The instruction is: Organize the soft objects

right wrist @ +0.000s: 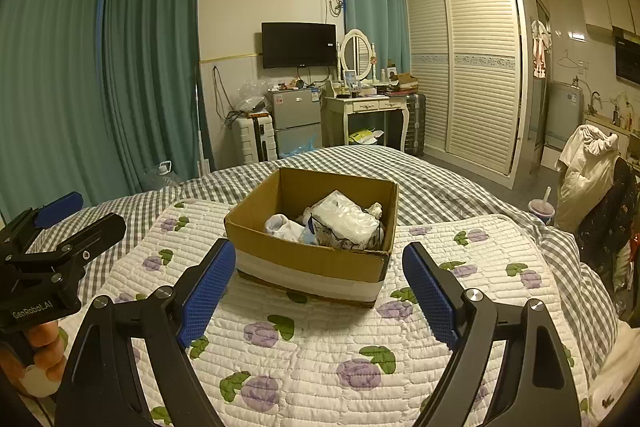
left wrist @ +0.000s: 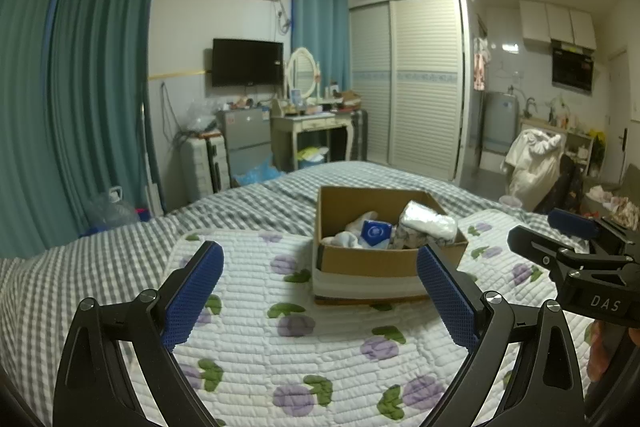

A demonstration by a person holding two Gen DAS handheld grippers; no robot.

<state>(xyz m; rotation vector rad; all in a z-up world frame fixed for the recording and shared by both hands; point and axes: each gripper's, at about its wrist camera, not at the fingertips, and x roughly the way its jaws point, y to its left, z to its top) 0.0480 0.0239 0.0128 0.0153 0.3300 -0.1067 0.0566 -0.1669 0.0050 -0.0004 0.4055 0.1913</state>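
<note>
Right wrist view puts the cardboard box (right wrist: 316, 259) of soft bundles (right wrist: 344, 223) dead ahead on the quilt (right wrist: 304, 347), centred between the right gripper's (right wrist: 318, 293) spread, empty fingers. The left gripper (left wrist: 320, 291), likewise spread and empty, sees the box slightly right, so neither is clearly nearer.

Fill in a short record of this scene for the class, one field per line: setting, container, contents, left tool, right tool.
setting: bed, with a floral quilted mat over a grey checked sheet
container: open cardboard box standing on the mat
contents: white soft items, a clear-wrapped white bundle, a blue packet
left tool: left gripper, jaws open, nothing held, short of the box
right tool: right gripper, jaws open, nothing held, short of the box
</note>
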